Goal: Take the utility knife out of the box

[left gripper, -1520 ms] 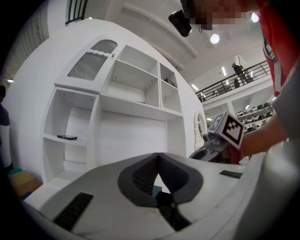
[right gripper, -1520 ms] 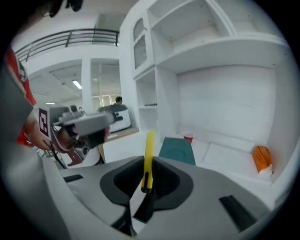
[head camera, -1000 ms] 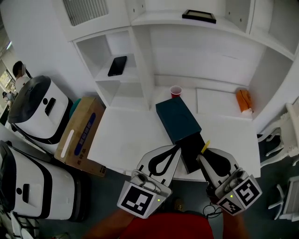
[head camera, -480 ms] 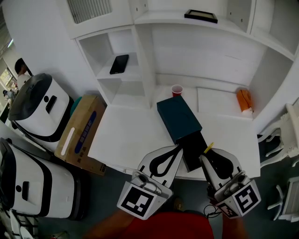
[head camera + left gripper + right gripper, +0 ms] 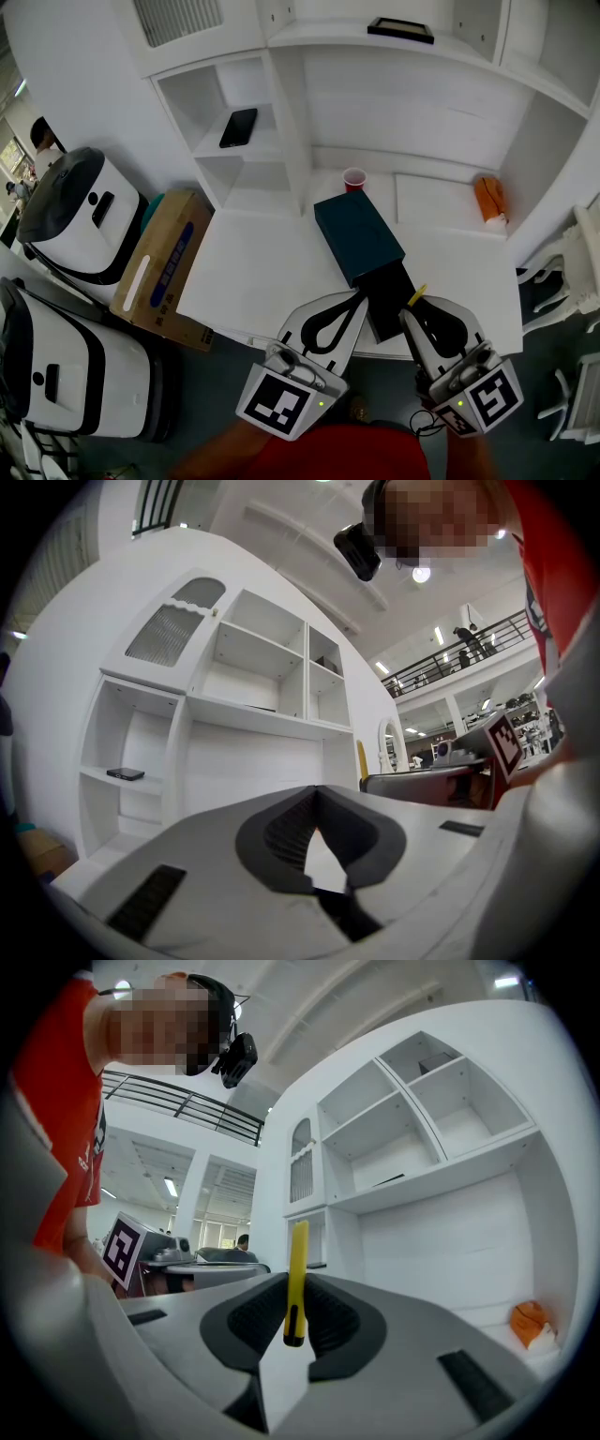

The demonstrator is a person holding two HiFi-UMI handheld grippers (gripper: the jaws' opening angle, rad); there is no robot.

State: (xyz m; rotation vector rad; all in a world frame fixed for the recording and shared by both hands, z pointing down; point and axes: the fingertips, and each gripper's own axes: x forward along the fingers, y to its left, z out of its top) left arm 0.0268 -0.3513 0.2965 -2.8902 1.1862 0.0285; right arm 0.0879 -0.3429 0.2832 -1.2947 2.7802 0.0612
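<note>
Where the right gripper (image 5: 409, 315) hangs over the near edge of the worktop (image 5: 253, 277), the knife (image 5: 296, 1274) is in its jaws; the yellow handle stands on edge between the ribbed pads (image 5: 251, 1321), pinched on both flat sides, with its far end poking out past the tips; the jaws are part closed, only as wide as the thin handle.

Seen from above, the knife sits just right of the black tray (image 5: 387, 302), by its near right corner; I can't tell whether it touches the tray's side. The box (image 5: 358, 236), dark teal, lies slantwise on the worktop; the tray is slid out of its near end toward the person.

The left gripper (image 5: 357, 296) is just left of the tray, its tips near where tray meets box; its jaws are closed tip to tip and grip nothing; whether they touch the box I can't make out.

Behind the box a red cup (image 5: 353, 180) stands near the back wall; an orange thing (image 5: 488, 201) lies well off to the right in the alcove; a phone (image 5: 236, 129) rests on a shelf up left; a black frame (image 5: 400, 31) lies on the top shelf. A cardboard carton (image 5: 159, 270) and two white machines (image 5: 67, 214) stand on the floor left of the worktop.
</note>
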